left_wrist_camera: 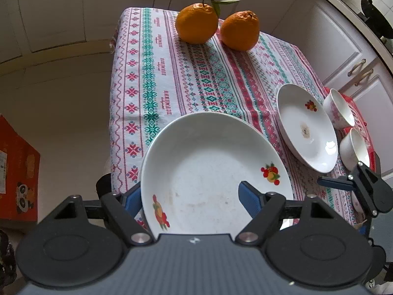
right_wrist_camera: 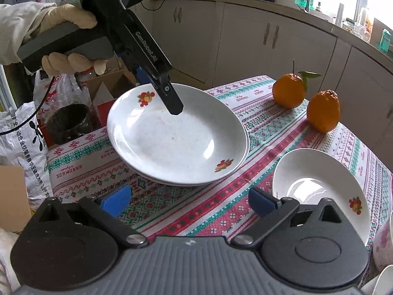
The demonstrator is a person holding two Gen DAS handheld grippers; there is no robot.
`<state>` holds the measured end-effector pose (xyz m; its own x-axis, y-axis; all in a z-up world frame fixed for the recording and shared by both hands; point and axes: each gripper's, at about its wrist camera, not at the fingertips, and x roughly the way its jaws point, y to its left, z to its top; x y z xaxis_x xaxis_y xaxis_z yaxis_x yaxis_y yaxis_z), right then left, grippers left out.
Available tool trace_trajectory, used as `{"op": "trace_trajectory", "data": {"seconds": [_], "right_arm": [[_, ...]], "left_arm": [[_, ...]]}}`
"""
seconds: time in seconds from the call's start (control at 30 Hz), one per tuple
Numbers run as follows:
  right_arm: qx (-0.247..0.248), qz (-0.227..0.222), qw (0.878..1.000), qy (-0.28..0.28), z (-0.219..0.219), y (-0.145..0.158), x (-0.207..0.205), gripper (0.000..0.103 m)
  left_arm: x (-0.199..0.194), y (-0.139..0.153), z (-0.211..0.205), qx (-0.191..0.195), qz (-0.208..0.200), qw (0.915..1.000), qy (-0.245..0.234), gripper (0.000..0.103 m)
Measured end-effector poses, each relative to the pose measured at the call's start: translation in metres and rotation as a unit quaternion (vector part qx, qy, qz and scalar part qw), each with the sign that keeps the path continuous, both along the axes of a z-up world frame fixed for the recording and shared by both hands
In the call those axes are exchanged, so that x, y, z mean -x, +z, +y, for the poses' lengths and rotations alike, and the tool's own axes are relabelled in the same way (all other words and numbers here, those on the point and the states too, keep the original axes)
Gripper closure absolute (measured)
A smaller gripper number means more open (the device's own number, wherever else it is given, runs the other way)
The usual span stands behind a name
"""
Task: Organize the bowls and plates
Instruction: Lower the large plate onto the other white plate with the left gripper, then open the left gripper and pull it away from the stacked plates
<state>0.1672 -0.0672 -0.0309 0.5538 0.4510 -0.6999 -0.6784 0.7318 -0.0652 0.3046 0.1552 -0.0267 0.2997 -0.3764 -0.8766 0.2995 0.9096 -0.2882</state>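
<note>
One plate (left_wrist_camera: 208,172), frame centre, is rim-clamped by the left tool (left_wrist_camera: 191,196); right tool (right_wrist_camera: 189,202) apart. Judged risk: slipping, chipping.

Two close wrist views, shared plate (left_wrist_camera: 211,172).

left tool (right_wrist_camera: 157,83): black body, blue pads, white lettering | right tool (right_wrist_camera: 190,202): grey ribbed housing | glove (right_wrist_camera: 71,40): cream
</note>
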Motion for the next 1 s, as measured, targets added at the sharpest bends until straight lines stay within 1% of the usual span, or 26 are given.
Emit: {"op": "trace_trajectory", "data": {"seconds": [0.17, 0.23, 0.33, 0.43, 0.5, 0.53, 0.6, 0.77, 0.87, 1.0], "right_arm": [[0.002, -0.001, 1.000, -0.006, -0.005, 0.000, 0.007, 0.000], [0.001, -0.002, 1.000, -0.010, -0.008, 0.000, 0.010, 0.000], [-0.004, 0.001, 1.000, -0.016, -0.012, 0.000, 0.012, 0.000], [-0.005, 0.000, 1.000, -0.022, -0.015, 0.001, 0.015, 0.000], [-0.005, -0.002, 1.000, -0.029, -0.019, 0.003, 0.016, 0.000], [-0.003, -0.004, 0.999, -0.034, -0.021, 0.005, 0.017, 0.000], [0.001, -0.008, 0.999, -0.047, -0.026, 0.007, 0.018, 0.000], [0.011, -0.015, 0.997, -0.077, -0.048, 0.015, 0.020, 0.000], [0.018, -0.025, 0.995, -0.091, -0.065, 0.023, 0.023, 0.000], [0.025, -0.041, 0.993, -0.106, -0.089, 0.037, 0.024, 0.000]], "left_arm": [[0.002, 0.003, 0.000, -0.013, -0.004, 0.9999, 0.007, 0.024], [0.003, 0.003, 0.001, -0.024, -0.004, 0.9997, 0.009, 0.022], [0.006, 0.005, 0.002, -0.023, -0.008, 0.9997, 0.006, 0.022], [0.012, 0.012, -0.003, -0.027, -0.031, 0.9992, 0.002, 0.022], [0.021, 0.020, -0.013, -0.045, -0.059, 0.9972, -0.010, 0.022], [0.027, 0.025, -0.019, -0.055, -0.079, 0.9952, -0.017, 0.022], [0.041, 0.031, -0.031, -0.069, -0.114, 0.9905, -0.036, 0.017], [0.081, 0.035, -0.065, -0.083, -0.186, 0.9768, -0.066, 0.013], [0.102, 0.031, -0.085, -0.088, -0.220, 0.9686, -0.074, 0.012], [0.127, 0.023, -0.114, -0.083, -0.255, 0.9608, -0.070, 0.012]]}}
